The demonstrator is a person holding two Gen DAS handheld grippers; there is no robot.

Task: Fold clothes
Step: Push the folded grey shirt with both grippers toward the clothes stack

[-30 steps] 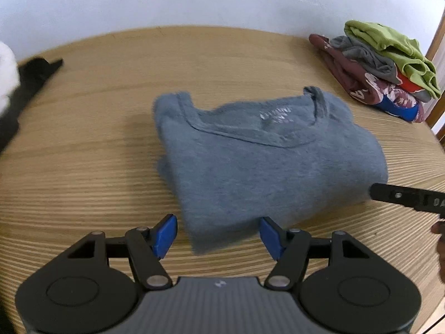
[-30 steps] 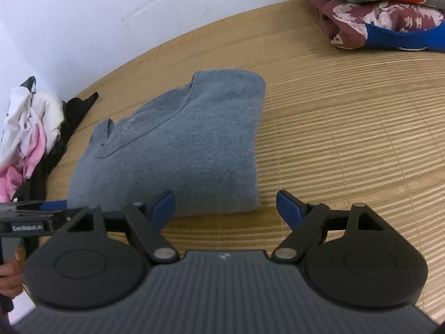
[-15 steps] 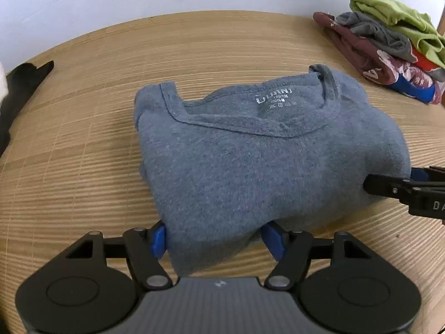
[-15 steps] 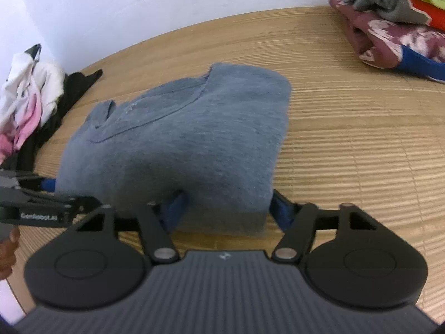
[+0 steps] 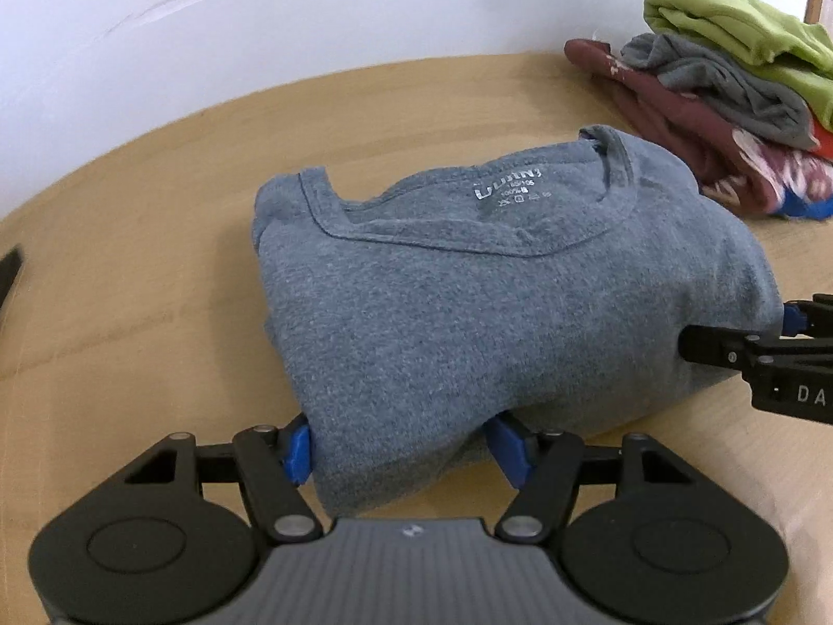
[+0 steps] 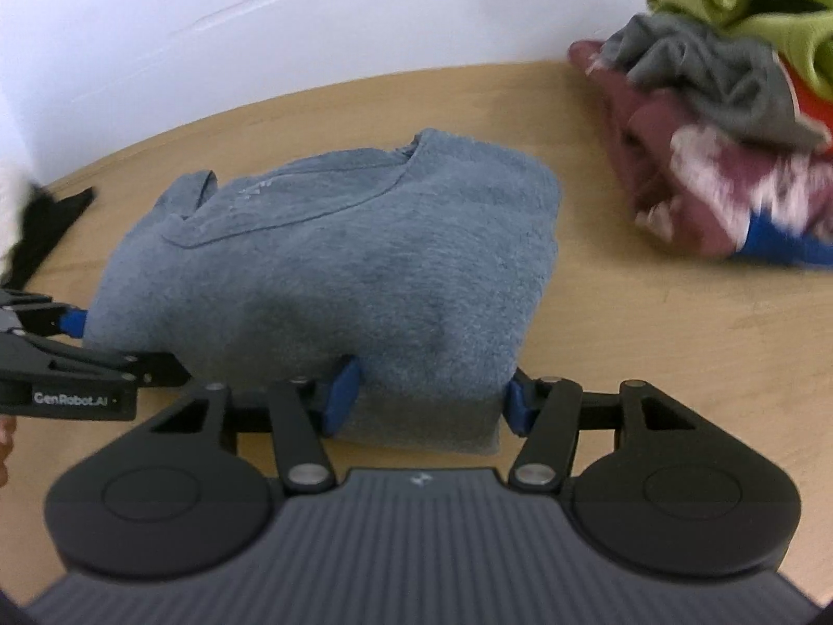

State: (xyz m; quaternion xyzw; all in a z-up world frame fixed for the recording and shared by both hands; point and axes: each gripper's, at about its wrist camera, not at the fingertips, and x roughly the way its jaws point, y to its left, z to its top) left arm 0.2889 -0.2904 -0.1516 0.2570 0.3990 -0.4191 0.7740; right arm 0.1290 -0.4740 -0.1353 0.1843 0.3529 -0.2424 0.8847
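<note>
on the left edge of the wooden table [image 5: 130, 312] lies a black garment [image 6: 47, 229]. the left gripper [image 5: 401, 448] is clamped on the near left corner of the folded grey t-shirt [image 5: 494, 302] in the middle. the right gripper [image 6: 427, 396] has just been closing and grasps its right corner. a pile of folded clothes [image 5: 729, 104] sits far right.

You can read "GenRobot.AI" in white letters on the side of the left gripper [image 6: 83, 336]. On the right gripper [image 5: 729, 333] you see only "DA", cut off by the edge. The grey shirt [image 5: 494, 302] has a white neck print [image 5: 507, 188], too blurry to read.
</note>
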